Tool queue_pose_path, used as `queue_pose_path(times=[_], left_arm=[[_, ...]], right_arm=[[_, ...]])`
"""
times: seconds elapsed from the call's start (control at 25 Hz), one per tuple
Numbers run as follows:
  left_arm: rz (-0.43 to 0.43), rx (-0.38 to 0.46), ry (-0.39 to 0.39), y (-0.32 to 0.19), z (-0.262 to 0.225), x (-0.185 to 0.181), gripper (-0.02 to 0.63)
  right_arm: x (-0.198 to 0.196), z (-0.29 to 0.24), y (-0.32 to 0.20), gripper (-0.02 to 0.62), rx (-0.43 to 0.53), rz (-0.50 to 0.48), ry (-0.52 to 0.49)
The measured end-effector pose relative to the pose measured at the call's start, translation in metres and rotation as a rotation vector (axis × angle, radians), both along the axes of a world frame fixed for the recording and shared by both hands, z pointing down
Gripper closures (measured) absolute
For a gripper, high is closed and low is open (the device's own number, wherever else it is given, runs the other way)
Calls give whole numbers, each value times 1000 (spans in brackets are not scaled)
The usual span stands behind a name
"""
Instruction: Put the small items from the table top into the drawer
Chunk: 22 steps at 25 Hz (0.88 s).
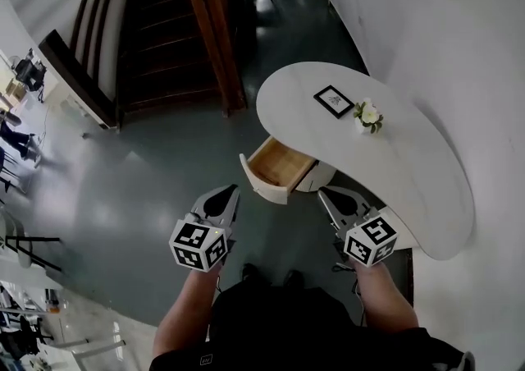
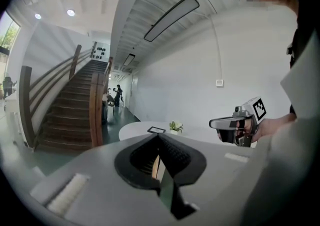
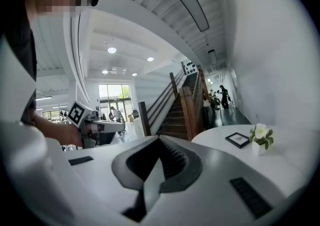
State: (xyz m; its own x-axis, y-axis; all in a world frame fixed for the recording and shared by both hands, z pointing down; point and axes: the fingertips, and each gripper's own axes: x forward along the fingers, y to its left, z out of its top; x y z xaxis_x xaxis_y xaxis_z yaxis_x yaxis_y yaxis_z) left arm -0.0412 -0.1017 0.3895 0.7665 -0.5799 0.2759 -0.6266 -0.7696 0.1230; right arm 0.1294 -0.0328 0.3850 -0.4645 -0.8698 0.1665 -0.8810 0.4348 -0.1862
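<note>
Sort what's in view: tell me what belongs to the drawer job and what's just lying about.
For the job:
picture frame and small flower pot, both on the white table
open drawer
left tongs and right tongs, both shut and empty

Just around:
wooden staircase
people down the hallway

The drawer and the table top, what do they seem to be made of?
The drawer: its inside looks like light, unpainted wood, tan and matt with faint grain; its rounded front looks painted or coated white. The table top: a smooth white surface, matt to slightly satin, with no grain visible. It may be painted wood or laminate; the pictures cannot settle which.
</note>
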Motion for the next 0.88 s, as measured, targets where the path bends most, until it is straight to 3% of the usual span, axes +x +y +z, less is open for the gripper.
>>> queue_pose_path(times=[0.16,0.44,0.88], left_arm=[[-26,27,12,-5,-8,-14,595],[-27,62,20,-28,-20,-41,595],[-56,37,29,-43,-12,-80,595]], right_arm=[[0,-20,0,584,43,37,18],[-34,-30,-17,584,59,6,30],[-68,-29,-34,584,47,-4,29]])
